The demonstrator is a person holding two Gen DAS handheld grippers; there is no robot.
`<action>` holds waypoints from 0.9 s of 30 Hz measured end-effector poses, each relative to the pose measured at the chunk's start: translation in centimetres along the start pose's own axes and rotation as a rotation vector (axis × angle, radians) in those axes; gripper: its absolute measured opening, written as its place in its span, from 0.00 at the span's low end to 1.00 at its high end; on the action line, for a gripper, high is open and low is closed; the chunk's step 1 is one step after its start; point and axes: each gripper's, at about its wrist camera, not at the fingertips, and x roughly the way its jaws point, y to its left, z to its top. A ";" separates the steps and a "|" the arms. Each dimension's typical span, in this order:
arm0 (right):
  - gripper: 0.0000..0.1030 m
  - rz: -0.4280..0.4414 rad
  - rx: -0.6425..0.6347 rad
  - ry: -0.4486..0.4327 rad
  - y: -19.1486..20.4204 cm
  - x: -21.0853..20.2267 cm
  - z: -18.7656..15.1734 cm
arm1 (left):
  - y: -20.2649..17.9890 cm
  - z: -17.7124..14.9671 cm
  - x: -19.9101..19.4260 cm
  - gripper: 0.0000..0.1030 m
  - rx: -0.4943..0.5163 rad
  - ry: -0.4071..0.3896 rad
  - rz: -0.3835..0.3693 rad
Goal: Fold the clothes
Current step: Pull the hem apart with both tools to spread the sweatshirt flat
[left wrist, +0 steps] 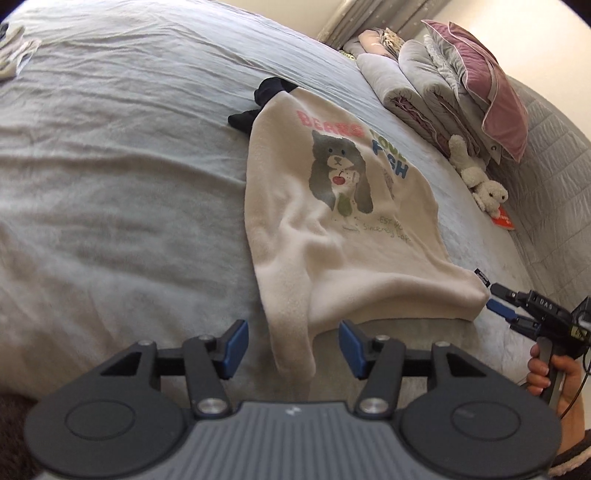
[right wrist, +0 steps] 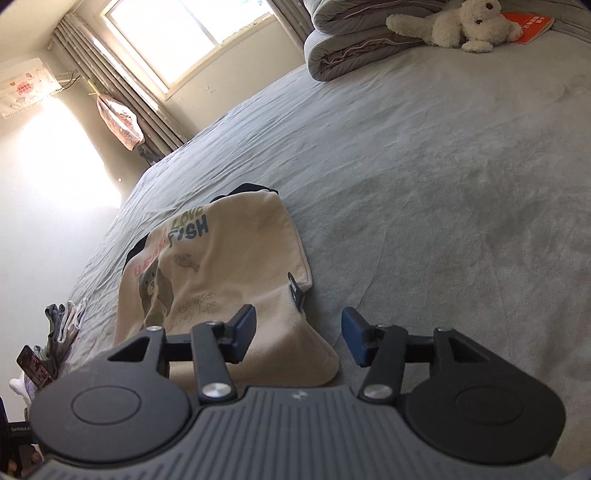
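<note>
One cream sweatshirt (left wrist: 343, 236), one plush dog (left wrist: 480, 181), one pink pillow (left wrist: 491, 88), one orange book (right wrist: 530, 22) and two claws are counted.

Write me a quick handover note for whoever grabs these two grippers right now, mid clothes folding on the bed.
Left gripper: open, a cream corner between its pads, not pinched.
Right gripper: open, holding nothing, at the other near corner.
Cream bear-print sweatshirt: on the grey bed sheet, partly folded, near edge rumpled.
Dark garment: sticking out beyond its far end.
Left: flatten and finish the fold, then the small pile of clothes at the bed's edge.
</note>
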 end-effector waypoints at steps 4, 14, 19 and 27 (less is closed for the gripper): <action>0.57 0.025 -0.071 0.024 0.5 0.0 -1.1 | 0.8 -1.5 0.6 0.54 -0.071 -0.018 -0.043; 0.29 -0.004 -0.191 0.068 1.4 2.7 -2.5 | 2.2 -2.0 0.5 0.08 -0.189 -0.082 -0.095; 0.11 -0.005 -0.147 0.124 2.2 0.6 -1.0 | 0.8 -0.9 -2.3 0.07 -0.115 -0.103 -0.108; 0.11 -0.015 -0.187 0.162 3.3 -3.4 0.3 | -2.7 -1.1 -3.1 0.07 0.121 -0.015 0.005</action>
